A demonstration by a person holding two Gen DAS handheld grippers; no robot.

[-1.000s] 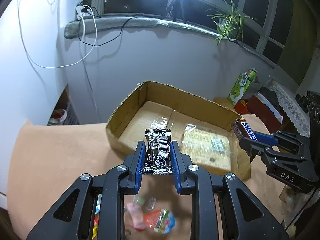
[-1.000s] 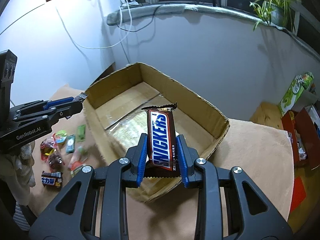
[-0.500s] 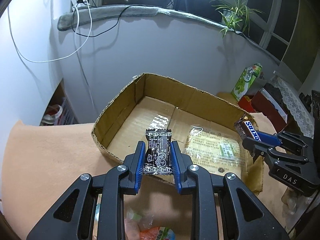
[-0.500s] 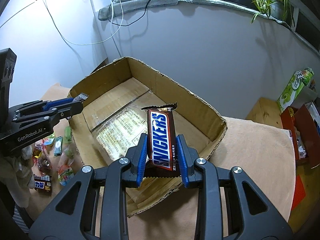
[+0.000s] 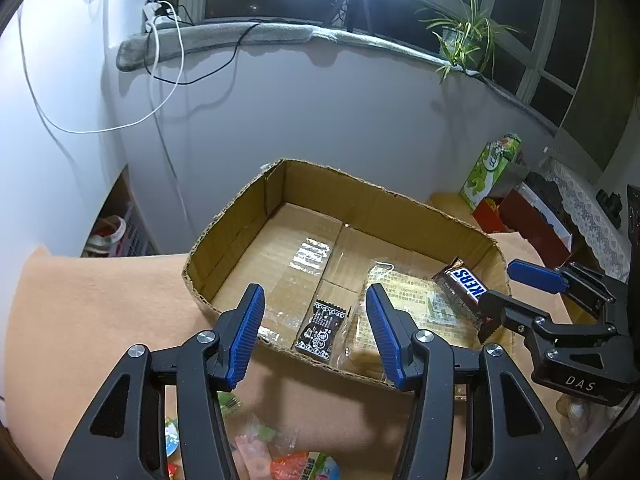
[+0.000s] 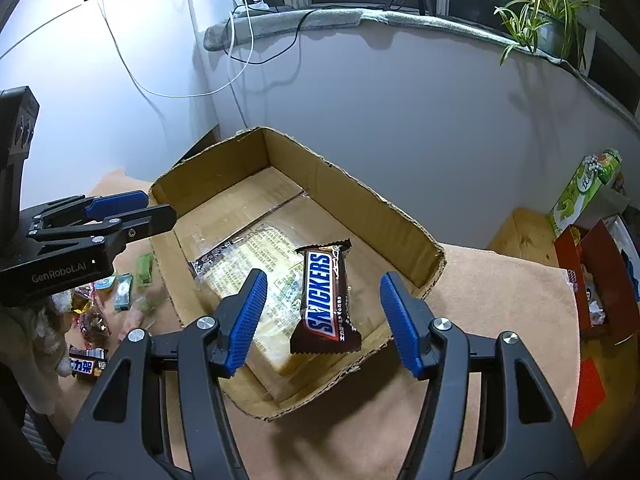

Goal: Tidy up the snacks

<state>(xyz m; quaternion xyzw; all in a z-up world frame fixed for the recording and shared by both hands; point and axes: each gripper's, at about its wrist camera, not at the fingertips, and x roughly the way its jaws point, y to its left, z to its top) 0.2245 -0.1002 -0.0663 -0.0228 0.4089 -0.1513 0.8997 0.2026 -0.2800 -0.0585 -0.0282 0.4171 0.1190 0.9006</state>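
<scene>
An open cardboard box (image 5: 240, 216) (image 6: 360, 196) stands on the tan cloth. A clear bag of biscuits (image 5: 404, 300) (image 6: 256, 256) lies on its floor. My left gripper (image 5: 316, 312) hangs over the box's near wall; its jaws are opening and touch nothing. Below them a small black snack packet (image 5: 322, 330) lies inside the box. My right gripper (image 6: 320, 300) is over the box's right corner with jaws opening. The Snickers bar (image 6: 326, 302) (image 5: 460, 286) is between them, free of both pads, above the biscuit bag.
Several loose wrapped snacks (image 6: 104, 308) (image 5: 280, 456) lie on the cloth in front of the box. A green carton (image 5: 490, 168) and red boxes (image 6: 600, 276) stand to the right. A white wall and a windowsill with a plant (image 6: 540, 20) rise behind.
Both grippers have spread their jaws. The black packet left the left gripper and now lies in the box. The Snickers bar has come free of the right gripper's pads.
</scene>
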